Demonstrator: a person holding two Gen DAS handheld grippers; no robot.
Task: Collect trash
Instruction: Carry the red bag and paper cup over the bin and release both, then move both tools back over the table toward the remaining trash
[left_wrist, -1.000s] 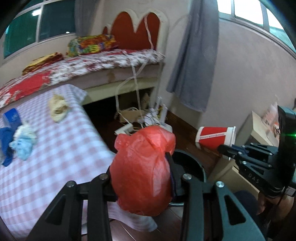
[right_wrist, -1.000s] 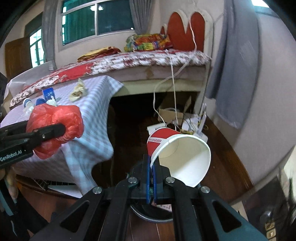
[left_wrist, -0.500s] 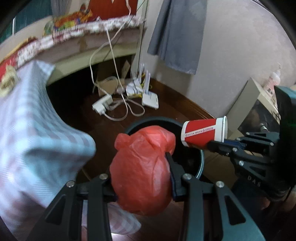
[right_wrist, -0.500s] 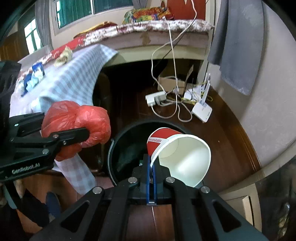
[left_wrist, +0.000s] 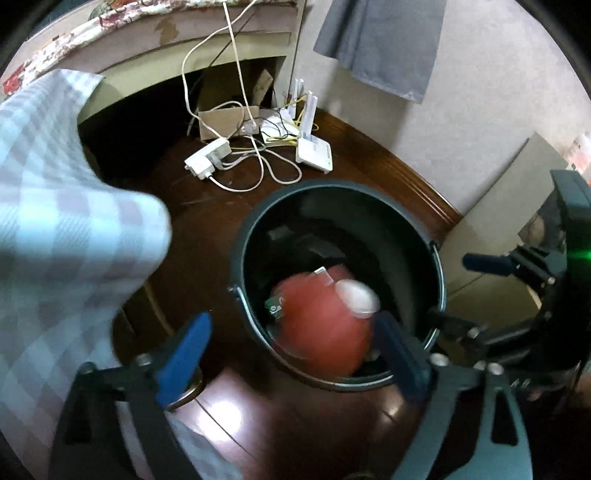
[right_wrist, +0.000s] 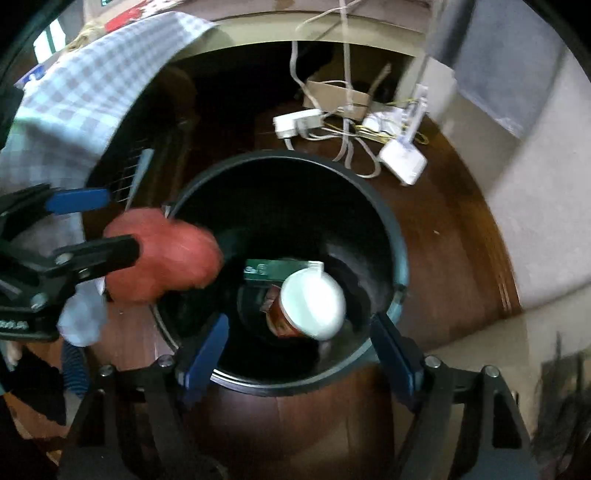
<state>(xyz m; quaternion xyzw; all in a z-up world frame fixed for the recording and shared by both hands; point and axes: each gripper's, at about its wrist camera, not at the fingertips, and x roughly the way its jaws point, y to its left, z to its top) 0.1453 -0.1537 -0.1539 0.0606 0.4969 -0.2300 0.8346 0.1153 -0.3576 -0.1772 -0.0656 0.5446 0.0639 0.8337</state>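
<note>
Checked cloth (left_wrist: 55, 221) hangs at the left beside a dark round bin (left_wrist: 243, 251) standing on the wooden floor (left_wrist: 280, 424), with white cables and a power strip (left_wrist: 207, 162) on the floor behind it. Left gripper (left_wrist: 291, 350) hovers with jaws spread wide and grasping nothing, the blurred red plastic bag (left_wrist: 317, 325) loose between its blue pads above the bin's near-left rim. Right gripper (right_wrist: 299, 354) likewise stands released over the bin's near rim, and the red-and-white paper cup (right_wrist: 310, 302) lies free inside the bin, mouth upward, against green packaging (right_wrist: 273, 269).
</note>
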